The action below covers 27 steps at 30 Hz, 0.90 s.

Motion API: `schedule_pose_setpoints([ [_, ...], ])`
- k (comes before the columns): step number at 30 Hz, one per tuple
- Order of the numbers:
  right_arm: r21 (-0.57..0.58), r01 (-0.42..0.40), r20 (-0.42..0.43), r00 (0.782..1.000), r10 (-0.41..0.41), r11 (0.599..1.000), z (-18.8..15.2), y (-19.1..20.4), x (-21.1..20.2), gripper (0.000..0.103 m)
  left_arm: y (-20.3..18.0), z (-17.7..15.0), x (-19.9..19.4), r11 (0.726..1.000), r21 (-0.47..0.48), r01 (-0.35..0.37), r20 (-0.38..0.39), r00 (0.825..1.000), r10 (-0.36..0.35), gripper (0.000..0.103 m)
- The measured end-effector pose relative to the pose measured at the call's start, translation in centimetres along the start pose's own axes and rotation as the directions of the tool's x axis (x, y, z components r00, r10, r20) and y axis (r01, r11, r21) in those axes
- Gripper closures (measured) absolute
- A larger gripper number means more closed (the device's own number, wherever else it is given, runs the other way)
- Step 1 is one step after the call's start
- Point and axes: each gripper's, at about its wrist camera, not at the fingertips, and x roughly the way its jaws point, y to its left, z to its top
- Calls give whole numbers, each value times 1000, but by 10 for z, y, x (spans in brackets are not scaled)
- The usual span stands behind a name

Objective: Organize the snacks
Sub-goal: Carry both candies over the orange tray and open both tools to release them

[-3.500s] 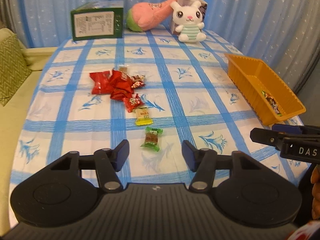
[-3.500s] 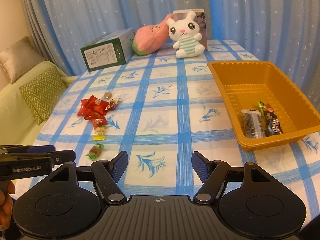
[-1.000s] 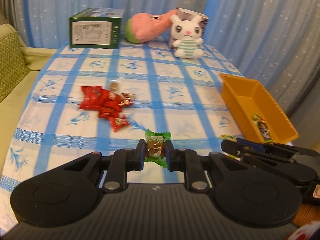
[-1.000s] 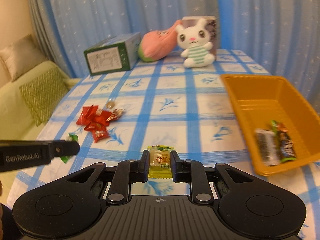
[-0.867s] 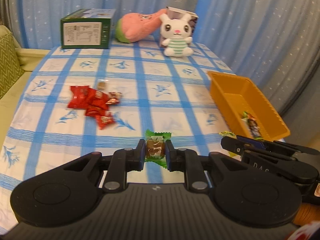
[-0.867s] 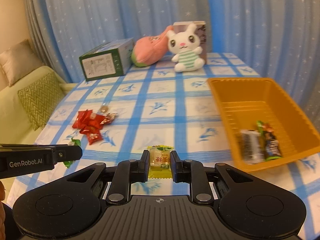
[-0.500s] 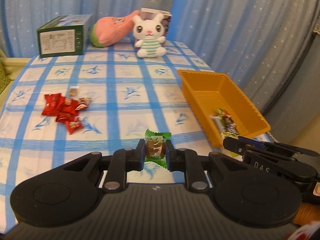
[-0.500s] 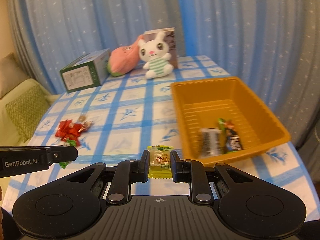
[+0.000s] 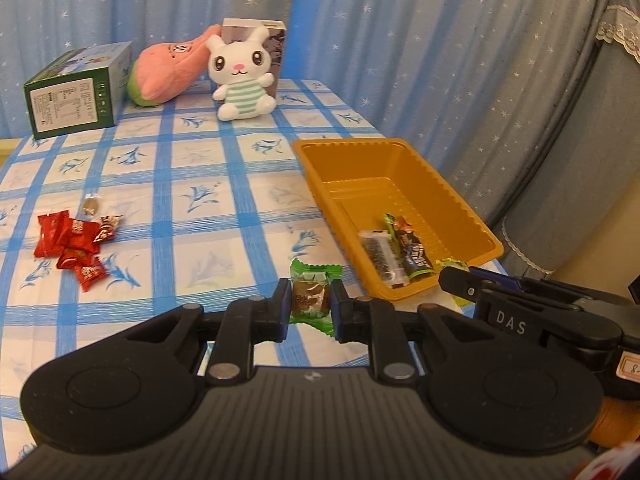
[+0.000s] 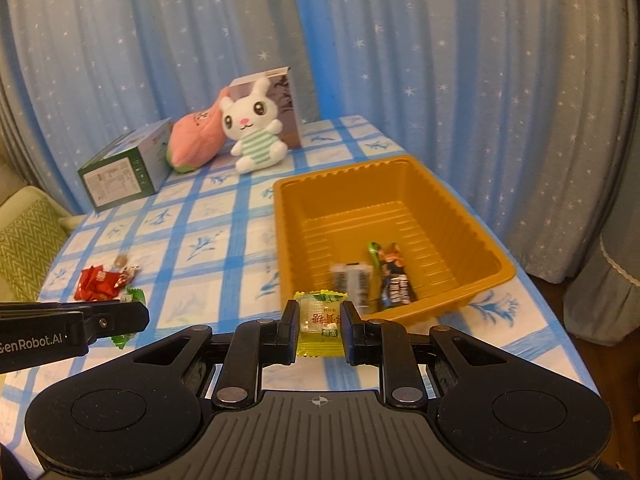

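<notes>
Left gripper [image 9: 310, 309]: jaws closed on a green-wrapped candy [image 9: 311, 295], pinched at its brown middle, wrapper ends fanning out above and below the pads; held above the blue-checked tablecloth [image 9: 200, 200], just short of the near left corner of the orange tray [image 9: 472, 220].

Right gripper [image 10: 320, 330]: jaws closed on a yellow-wrapped candy [image 10: 319, 318], gripped by its sides, printed face toward the camera; held before the tray's near wall, by its near left corner.

Inside the tray, at the near end: a clear packet with dark contents [image 9: 380, 254] beside a dark bar wrapper [image 9: 412, 250].

On the cloth, far left: a cluster of red-wrapped candies [image 9: 72, 240], well apart from both grippers.

At the table's far edge: green box [image 9: 76, 92], pink plush [image 9: 172, 68], white rabbit plush [image 9: 242, 80].
</notes>
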Motion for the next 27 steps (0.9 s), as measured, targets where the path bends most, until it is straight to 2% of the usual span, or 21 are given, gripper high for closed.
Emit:
schedule_pose_setpoints([
  [27,50,59,2,998,-59,997,20,-49,15,81,-42,22,40,996,57,62,-25,998,-60,85],
])
